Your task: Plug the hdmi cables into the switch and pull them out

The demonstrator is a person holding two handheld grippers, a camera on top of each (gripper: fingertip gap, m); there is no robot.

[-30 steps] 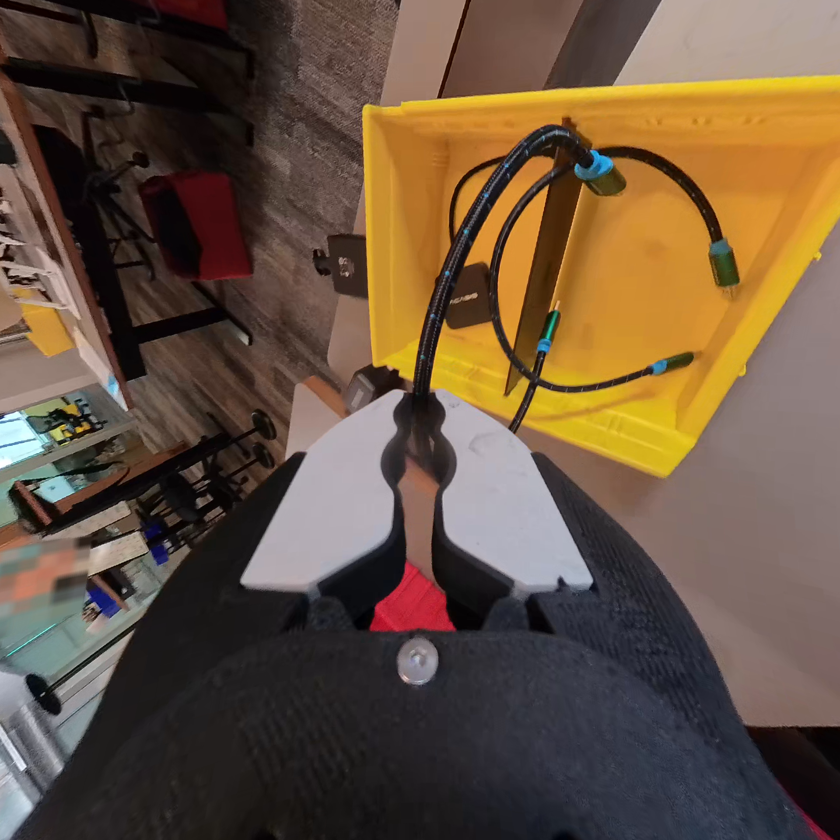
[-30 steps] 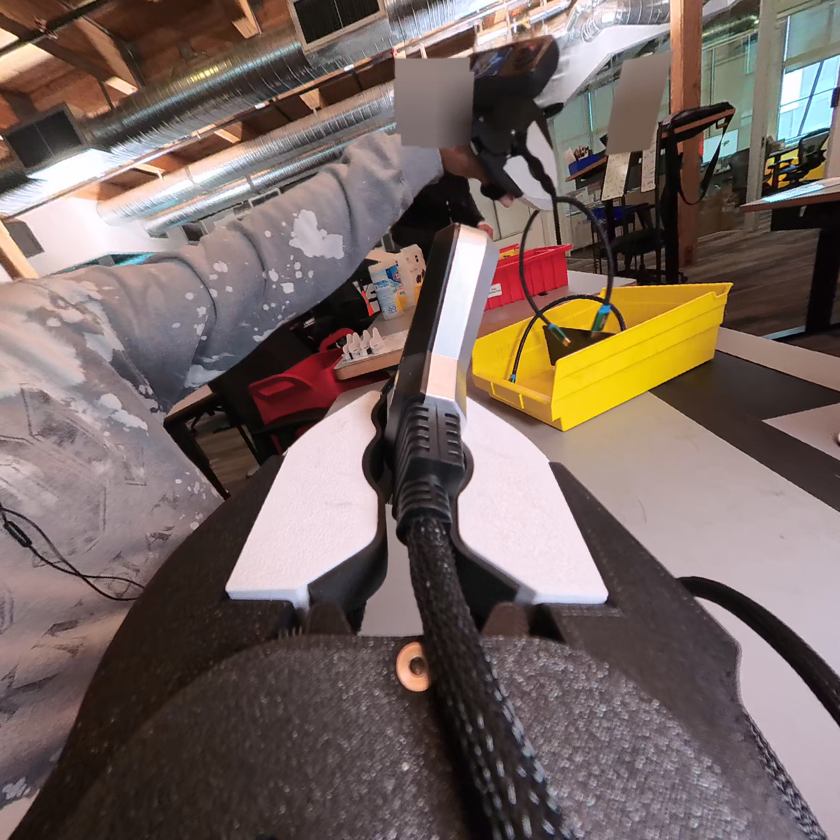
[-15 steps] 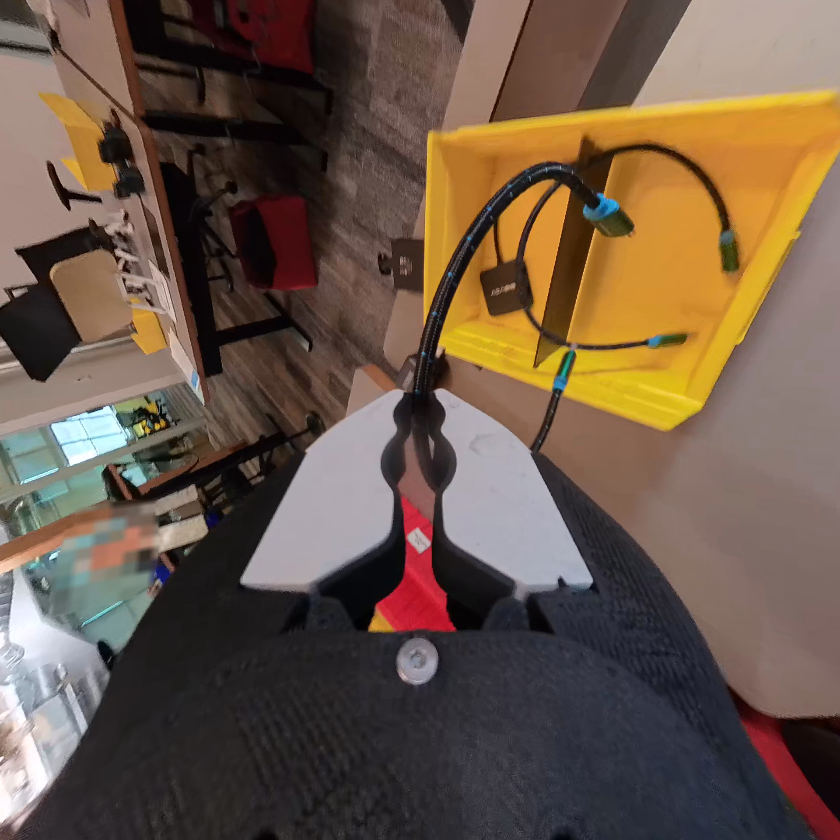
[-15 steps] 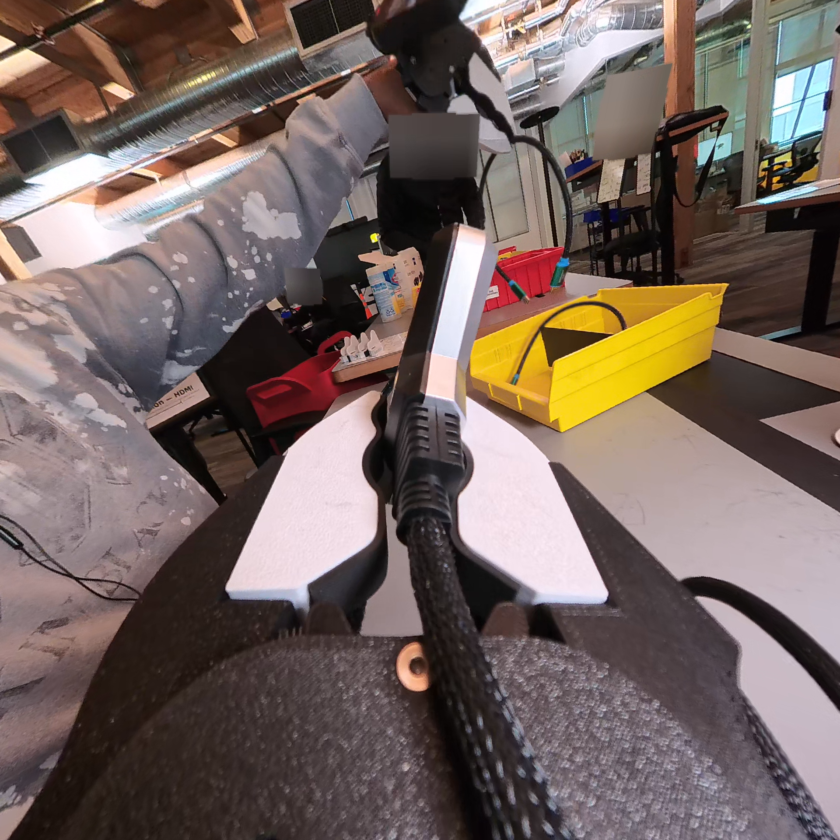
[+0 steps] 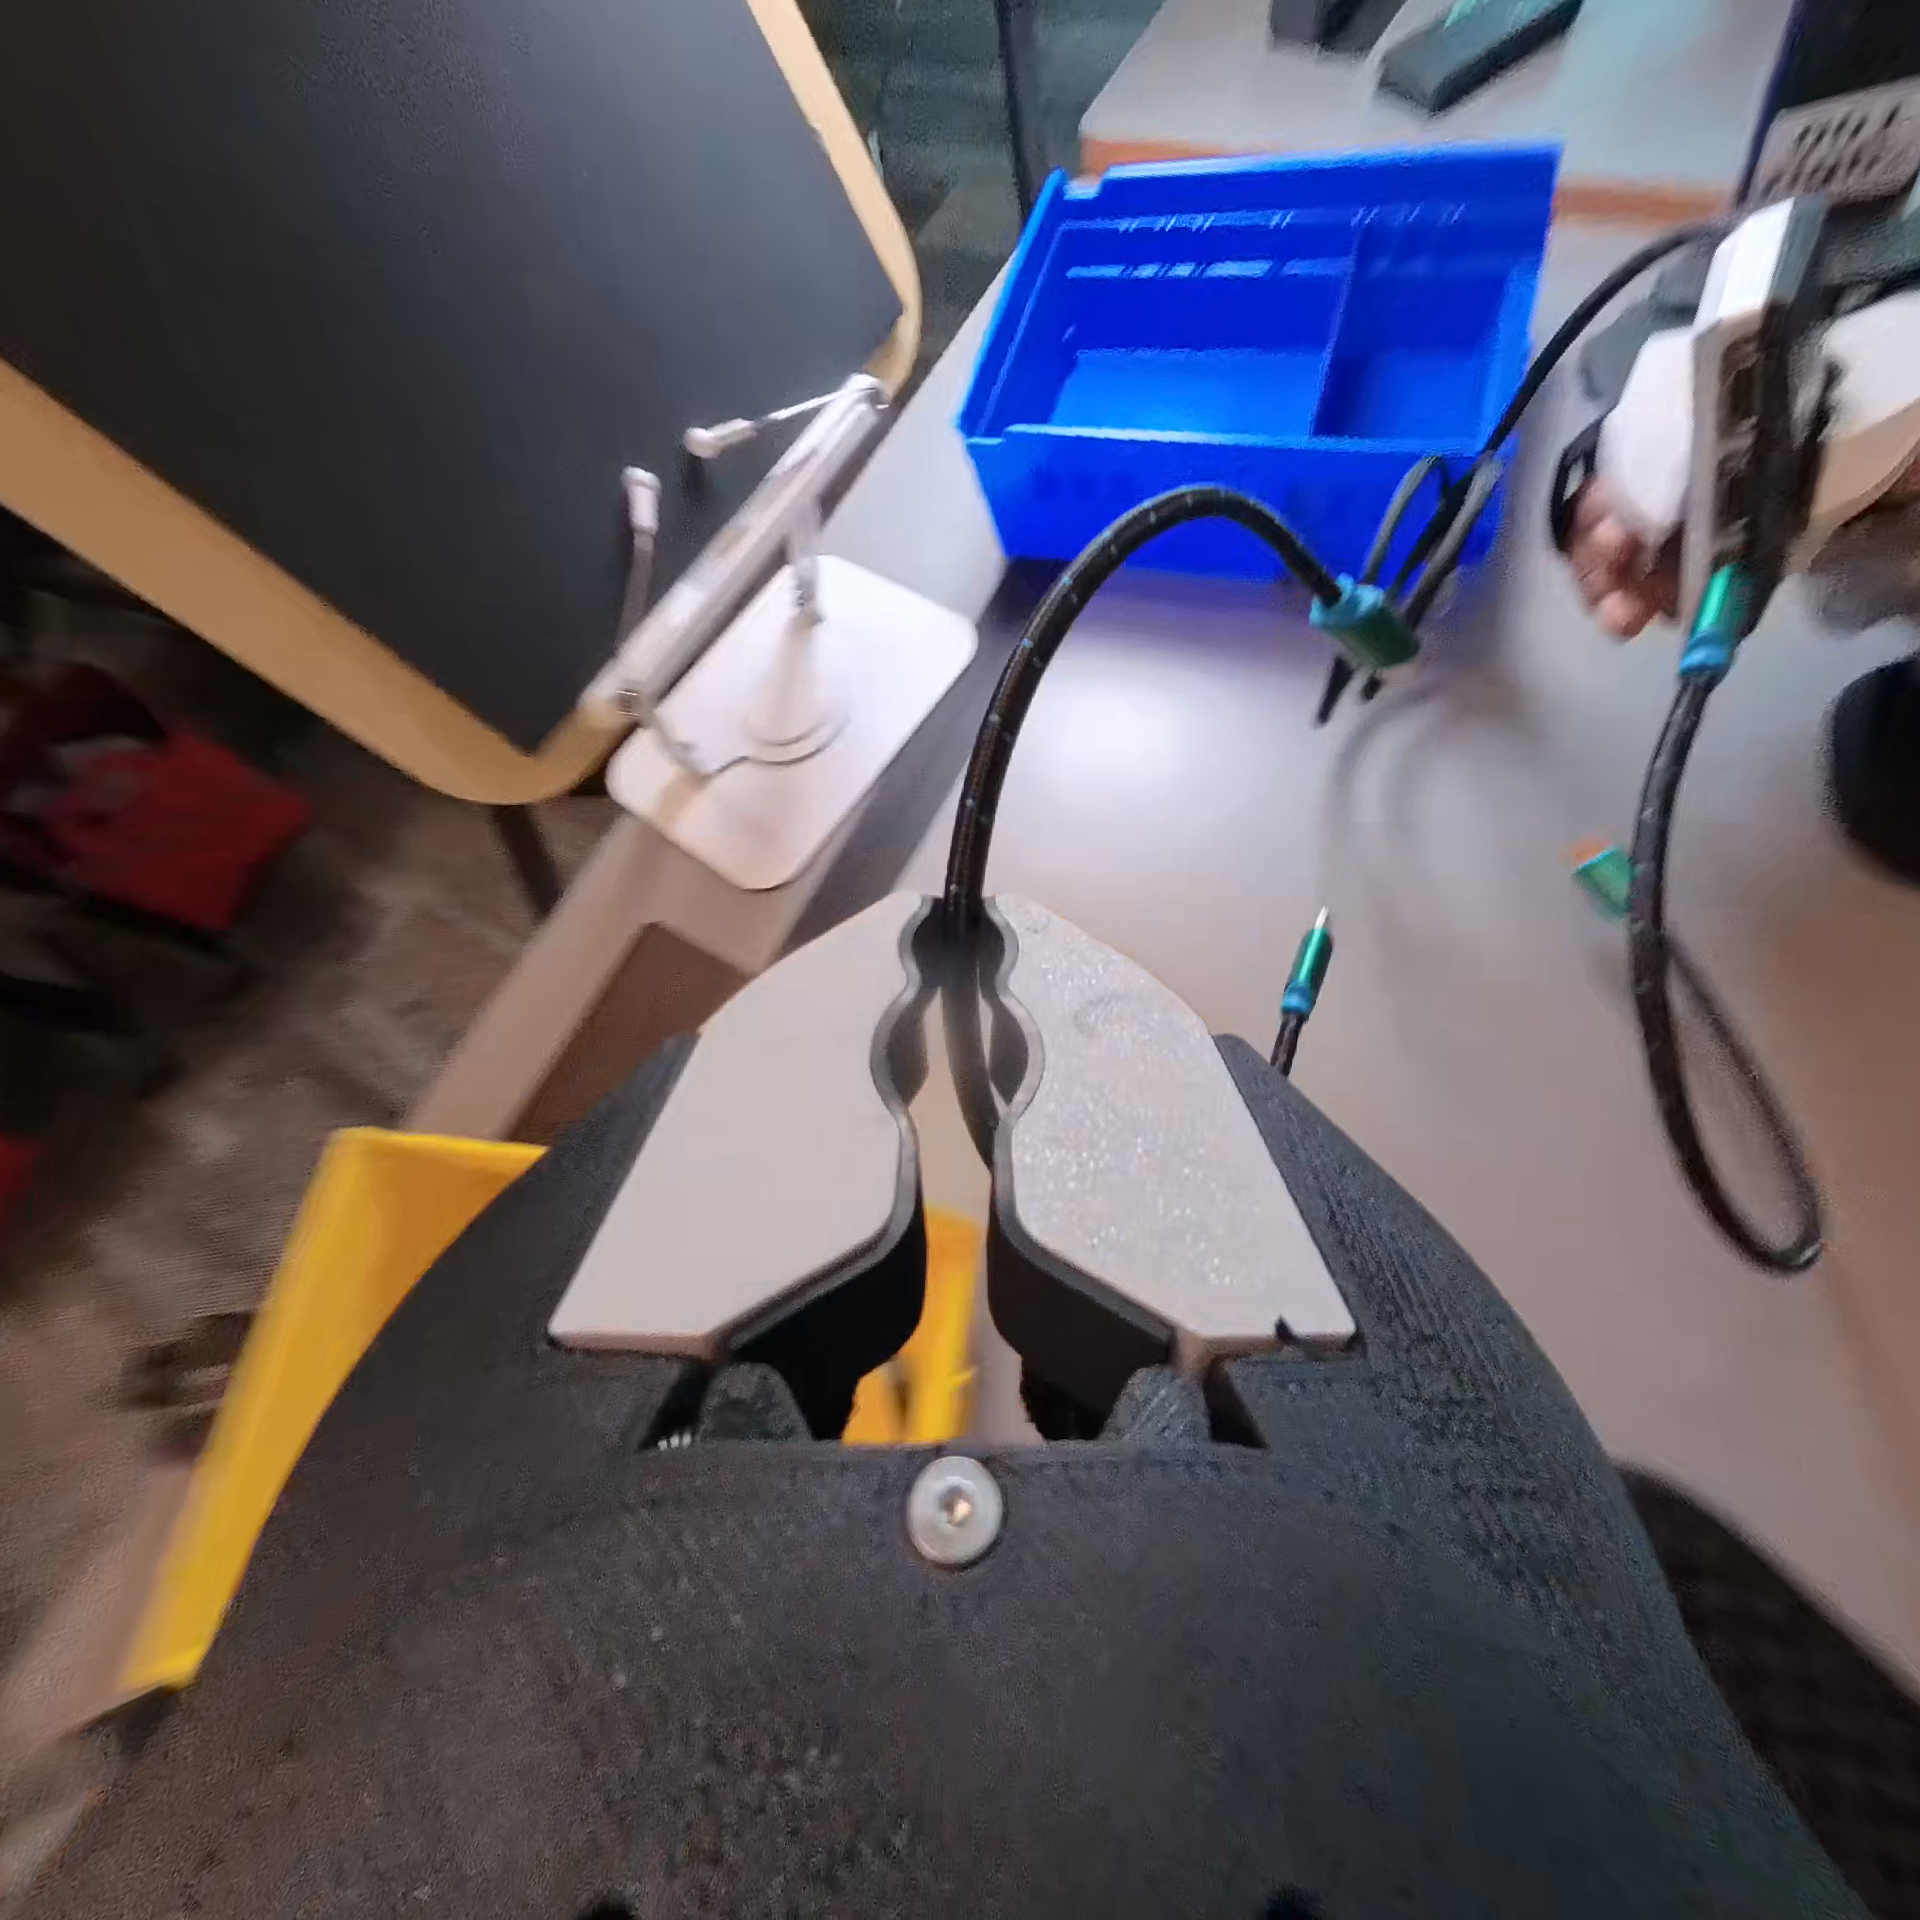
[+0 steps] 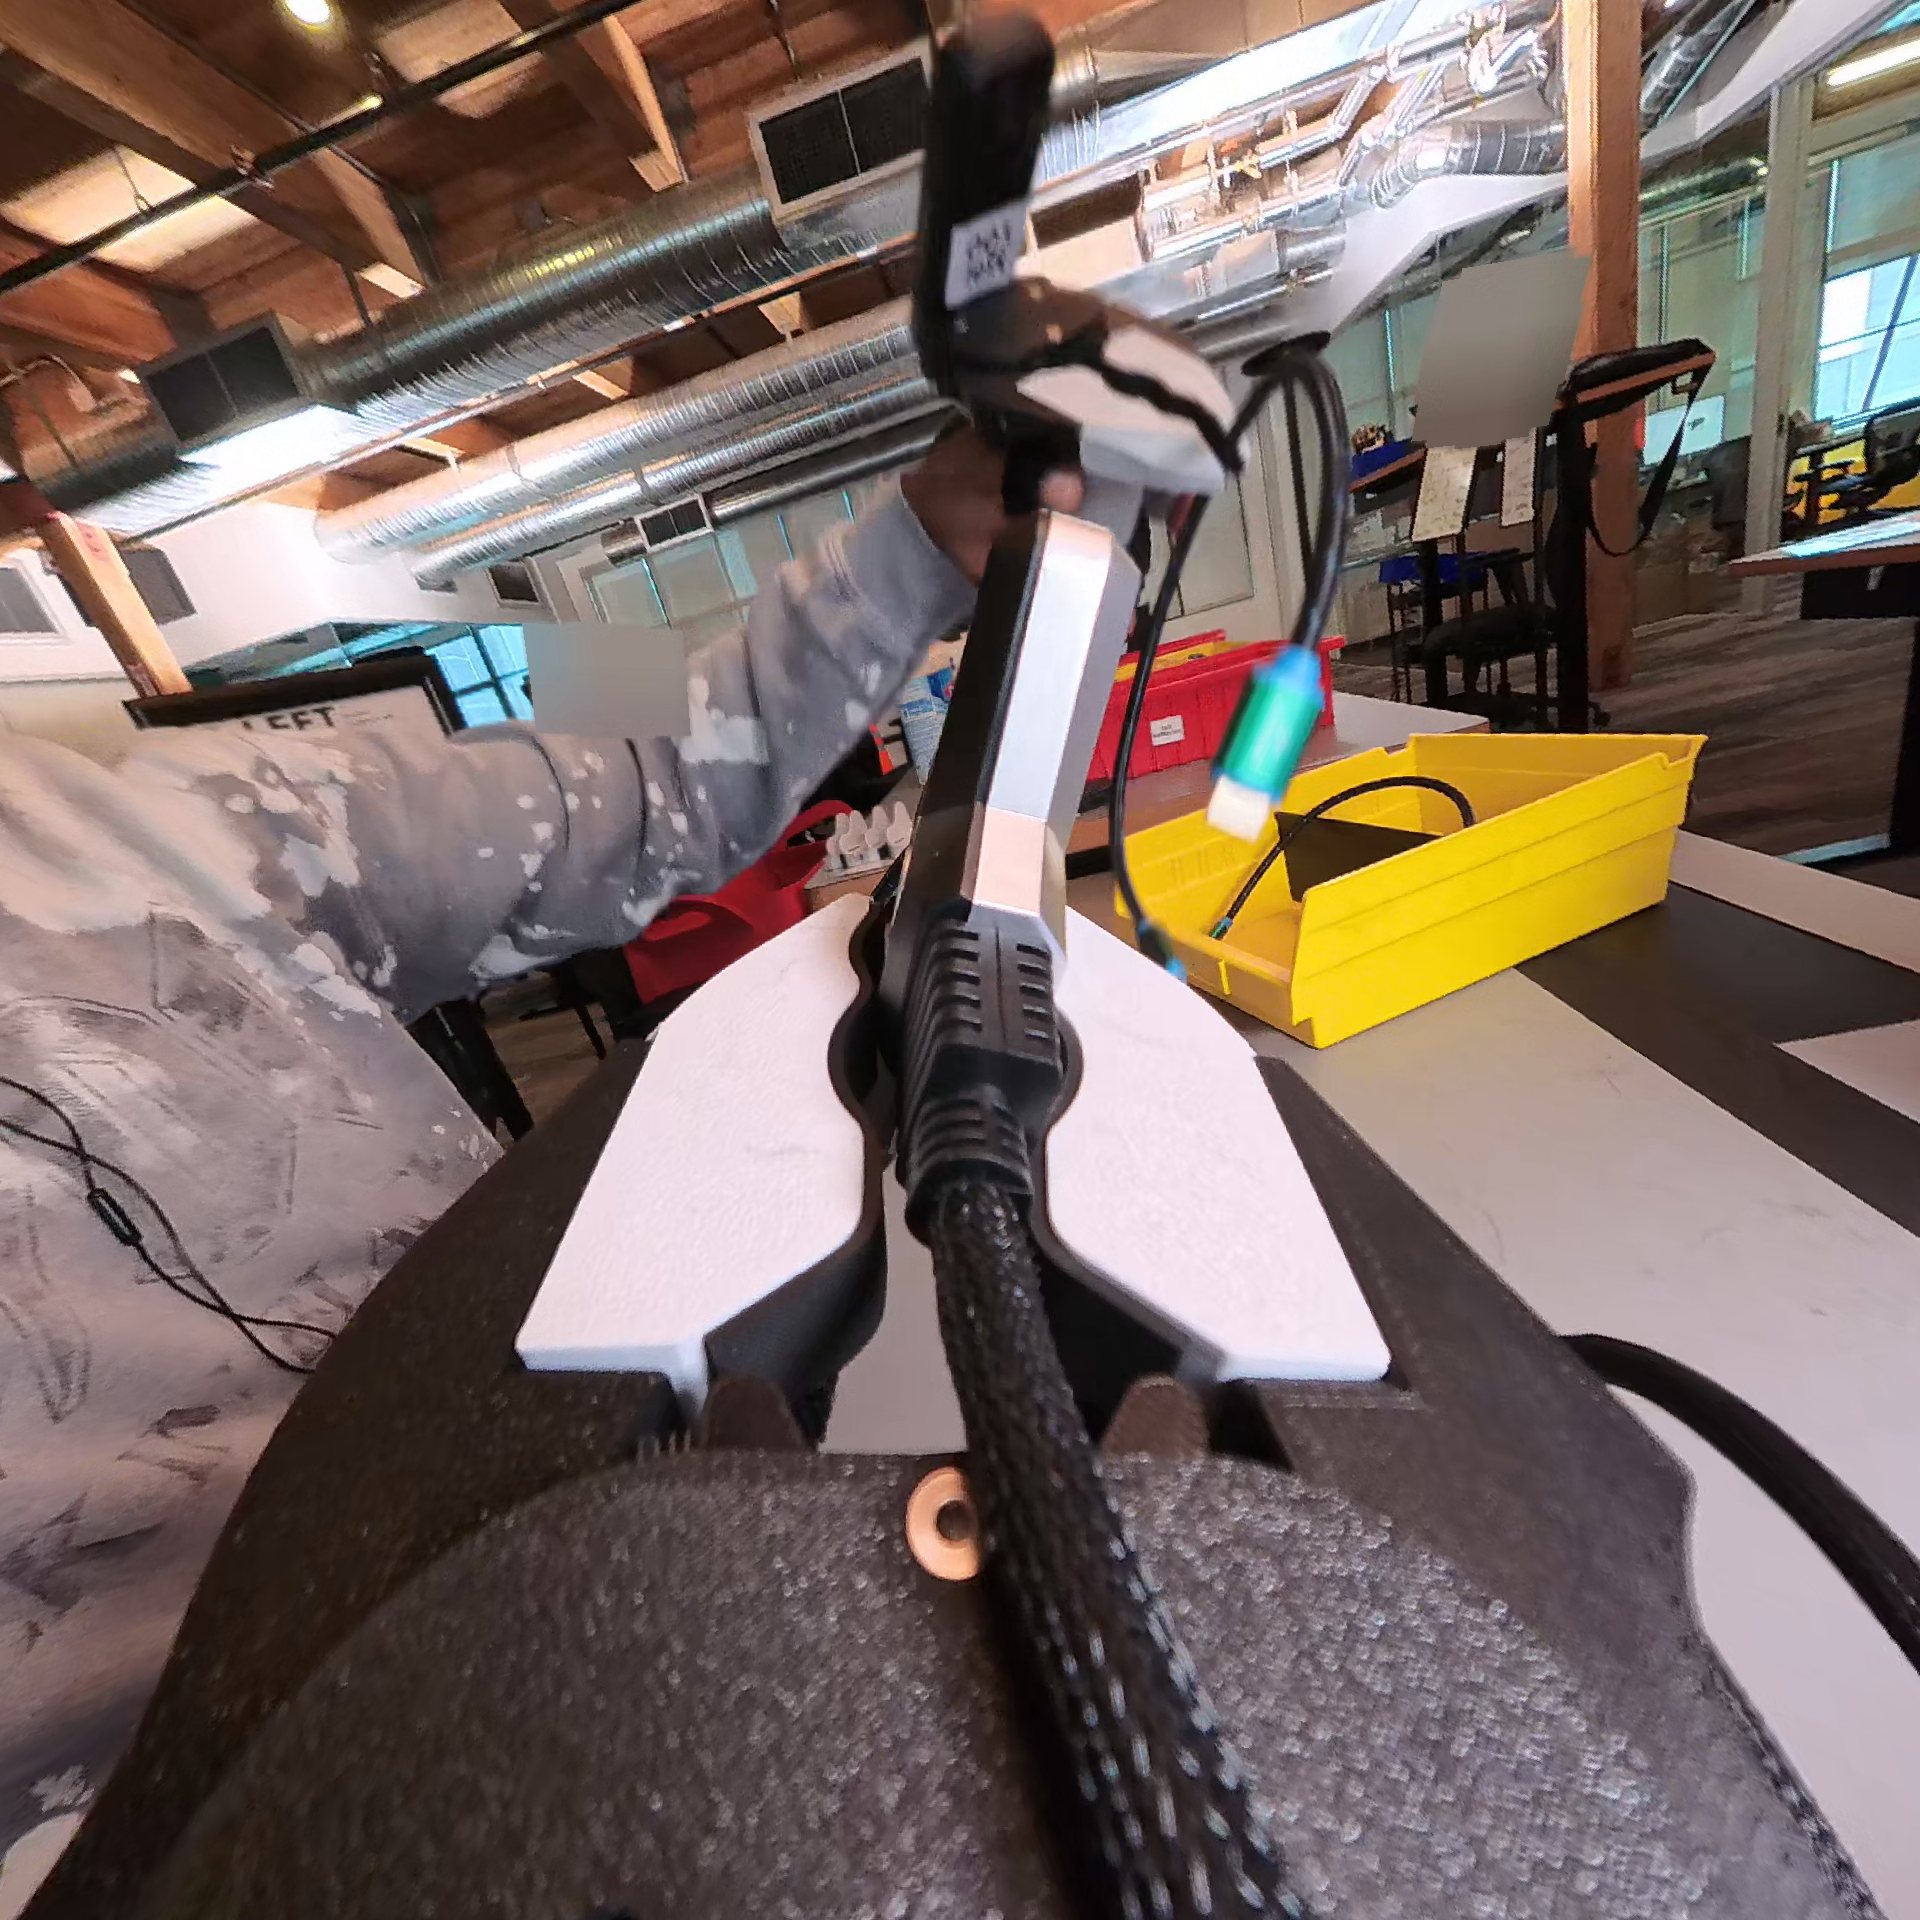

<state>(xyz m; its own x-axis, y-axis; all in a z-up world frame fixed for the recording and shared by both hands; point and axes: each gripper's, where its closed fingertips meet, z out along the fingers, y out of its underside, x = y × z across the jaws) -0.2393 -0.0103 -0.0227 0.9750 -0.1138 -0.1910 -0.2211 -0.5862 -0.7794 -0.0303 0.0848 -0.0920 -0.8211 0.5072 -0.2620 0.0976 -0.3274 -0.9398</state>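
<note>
Left tool (image 5: 956,920) is pinched down on a thin braided HDMI cable (image 5: 1049,644), gripping the cord well back from the plug, so the green-shelled plug (image 5: 1363,627) dangles free on an arching length of cord. A second ago this tool looked down into the yellow bin (image 6: 1455,894) with the cable trailing up out of it; now the bin sits behind and below, and the plug hangs in the air over the grey counter (image 5: 1195,790), in front of a blue bin (image 5: 1247,353). The cable is out of the bin and carried toward the switch.

Right tool (image 6: 961,1023) is clamped on the black strain-relief boot of the silver switch (image 6: 1049,727), holding it upright above the counter, unchanged over the last second. In the left view another green plug (image 5: 1714,618) appears to sit below the switch body, though blur keeps that uncertain.

Judged from this, the next step is lining the free plug up with a port; the loose grip point far from the plug will make aiming awkward.
</note>
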